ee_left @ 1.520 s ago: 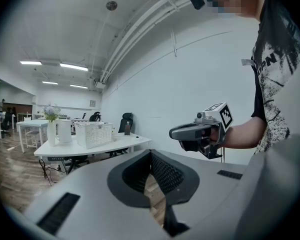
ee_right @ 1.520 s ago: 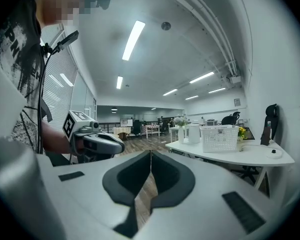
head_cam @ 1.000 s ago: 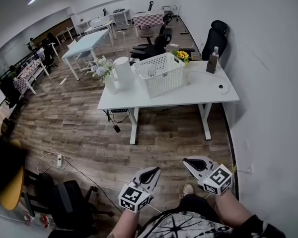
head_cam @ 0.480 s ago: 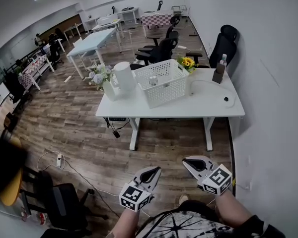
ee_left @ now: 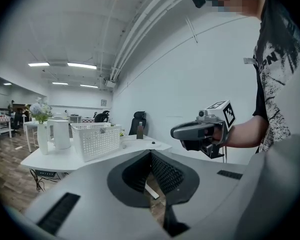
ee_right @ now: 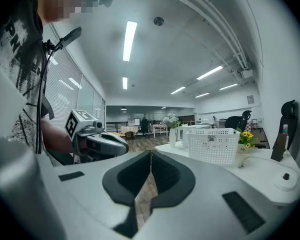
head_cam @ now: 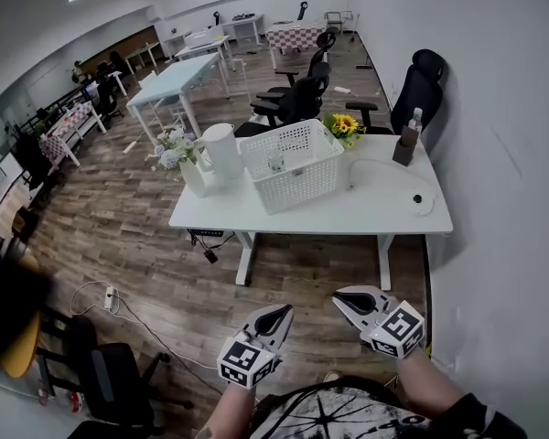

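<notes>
Both grippers are held at waist height over the wooden floor, a step short of a white table. My left gripper is shut with nothing between its jaws; in its own view the jaws meet in a thin seam. My right gripper is also shut and empty, its jaws pressed together. Each gripper shows in the other's view: the right gripper, the left gripper. On the table stand a white mesh basket, a white jug and a vase of flowers.
Sunflowers, a dark bottle and a white cable with a round puck sit at the table's right end. Black office chairs stand behind it. A white wall runs along the right. A power strip and cable lie on the floor.
The table and basket have come nearer and appear larger in all views. Both grippers stay shut and level, side by side.
</notes>
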`<action>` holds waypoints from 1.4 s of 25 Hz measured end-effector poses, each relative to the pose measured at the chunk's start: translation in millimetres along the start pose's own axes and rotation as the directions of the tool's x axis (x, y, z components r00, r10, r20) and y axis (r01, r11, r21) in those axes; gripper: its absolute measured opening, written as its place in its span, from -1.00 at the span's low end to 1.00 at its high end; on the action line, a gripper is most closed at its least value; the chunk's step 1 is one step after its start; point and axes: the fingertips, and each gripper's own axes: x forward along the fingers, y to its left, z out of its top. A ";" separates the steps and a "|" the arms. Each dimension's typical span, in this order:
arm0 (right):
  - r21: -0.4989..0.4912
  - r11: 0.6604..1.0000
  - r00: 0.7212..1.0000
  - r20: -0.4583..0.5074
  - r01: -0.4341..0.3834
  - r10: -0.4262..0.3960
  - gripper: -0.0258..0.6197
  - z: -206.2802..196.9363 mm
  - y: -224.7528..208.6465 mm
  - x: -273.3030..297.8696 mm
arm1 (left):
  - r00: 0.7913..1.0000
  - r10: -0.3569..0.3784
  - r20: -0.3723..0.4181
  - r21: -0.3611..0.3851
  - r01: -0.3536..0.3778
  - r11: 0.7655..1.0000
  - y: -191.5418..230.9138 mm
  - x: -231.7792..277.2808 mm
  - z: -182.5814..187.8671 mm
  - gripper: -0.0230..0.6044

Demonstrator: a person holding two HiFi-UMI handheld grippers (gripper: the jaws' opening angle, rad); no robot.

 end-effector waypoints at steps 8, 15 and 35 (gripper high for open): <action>0.001 0.999 0.999 0.000 -0.033 0.033 -0.85 -6.8 -34.1 -0.8 | 0.999 0.029 -0.013 -0.006 -0.029 1.000 6.1 34.8 2.5 -0.89; 0.010 0.998 0.999 -0.003 -0.054 0.054 -0.85 -8.4 -57.5 4.9 | 0.999 0.048 -0.023 -0.022 -0.048 0.999 17.2 54.8 3.8 -0.90; 0.011 0.999 0.999 -0.018 0.030 -0.030 -0.85 7.9 -118.2 111.6 | 0.999 -0.032 -0.019 -0.019 0.032 0.999 142.9 92.5 12.8 -0.90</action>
